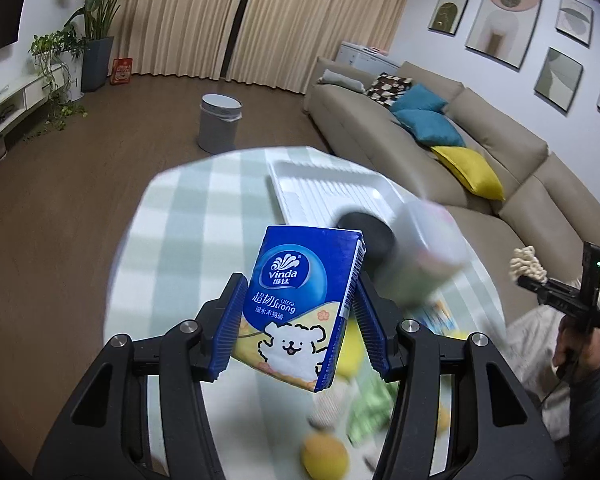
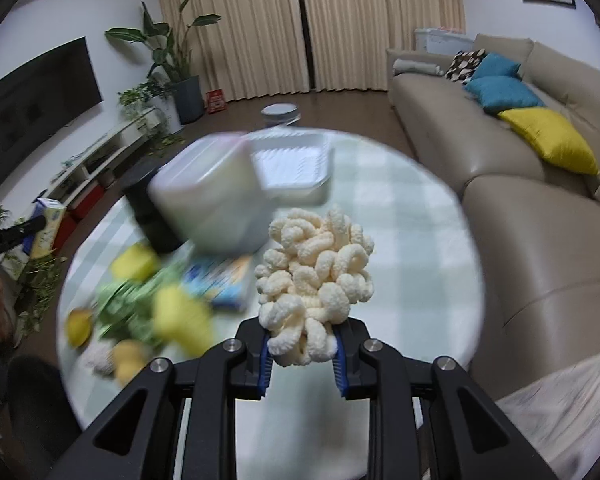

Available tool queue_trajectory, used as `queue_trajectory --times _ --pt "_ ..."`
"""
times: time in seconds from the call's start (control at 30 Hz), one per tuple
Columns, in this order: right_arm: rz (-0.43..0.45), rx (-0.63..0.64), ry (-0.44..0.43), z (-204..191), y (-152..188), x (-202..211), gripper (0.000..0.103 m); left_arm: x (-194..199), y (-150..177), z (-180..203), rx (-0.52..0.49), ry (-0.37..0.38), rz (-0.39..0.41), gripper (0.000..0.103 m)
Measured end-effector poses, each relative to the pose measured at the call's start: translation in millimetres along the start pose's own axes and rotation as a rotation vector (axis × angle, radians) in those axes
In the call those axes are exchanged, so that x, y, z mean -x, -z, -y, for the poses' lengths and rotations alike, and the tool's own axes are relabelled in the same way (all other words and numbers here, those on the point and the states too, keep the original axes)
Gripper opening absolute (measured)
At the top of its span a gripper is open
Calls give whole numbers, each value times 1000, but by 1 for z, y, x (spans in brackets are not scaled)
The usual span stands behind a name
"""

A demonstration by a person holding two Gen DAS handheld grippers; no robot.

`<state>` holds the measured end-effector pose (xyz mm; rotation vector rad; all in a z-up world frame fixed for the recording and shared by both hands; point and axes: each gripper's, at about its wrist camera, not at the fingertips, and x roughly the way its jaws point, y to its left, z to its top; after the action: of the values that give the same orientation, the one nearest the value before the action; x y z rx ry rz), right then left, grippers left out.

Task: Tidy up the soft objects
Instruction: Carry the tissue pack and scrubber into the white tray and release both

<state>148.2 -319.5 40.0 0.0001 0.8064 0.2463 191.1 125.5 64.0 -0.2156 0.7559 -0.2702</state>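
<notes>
My left gripper (image 1: 297, 300) is shut on a blue tissue pack (image 1: 300, 300) with a white dog drawing, held tilted above the round table (image 1: 203, 208). My right gripper (image 2: 300, 344) is shut on a cream chenille fluffy cloth (image 2: 316, 276), lifted over the table; in the left wrist view that gripper (image 1: 530, 276) and cloth (image 1: 524, 261) show at the far right. Blurred below lie yellow soft items (image 2: 179, 316), a green cloth (image 2: 127, 304), a second blue pack (image 2: 223, 284). A white tray (image 2: 291, 168) sits at the far side.
A white lidded box (image 2: 211, 204) and a dark cylinder (image 2: 147, 208) stand on the checked tablecloth near the tray. A beige sofa (image 2: 532, 208) with blue and yellow cushions runs along the right. A grey bin (image 1: 219, 122) stands on the wooden floor beyond the table.
</notes>
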Motion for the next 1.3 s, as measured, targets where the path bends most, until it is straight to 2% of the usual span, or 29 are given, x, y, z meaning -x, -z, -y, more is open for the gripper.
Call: queue_trajectory --times 0.1,0.2,0.4,0.57,0.73,0.9,1.3 --pt "-12 -30 13 32 -39 -21 26 -25 -32 -2 -49 -12 -13 51" --pt "-27 -8 30 43 -69 -45 26 -57 -59 1 -95 -29 -45 51" --pt "-75 82 -31 32 -133 -114 26 -134 -106 21 -219 -38 -111 51" --pt "-139 152 -81 12 -169 -172 26 -191 -121 40 -322 -26 -188 51" --pt "-199 247 -130 -11 -184 -215 26 -235 -118 53 -387 10 -277 51" --pt "-248 318 -144 -24 -185 -245 26 -265 -112 51 -395 -10 -324 52" --pt "-297 383 -146 -37 -170 -278 27 -287 -98 58 -423 -31 -370 53"
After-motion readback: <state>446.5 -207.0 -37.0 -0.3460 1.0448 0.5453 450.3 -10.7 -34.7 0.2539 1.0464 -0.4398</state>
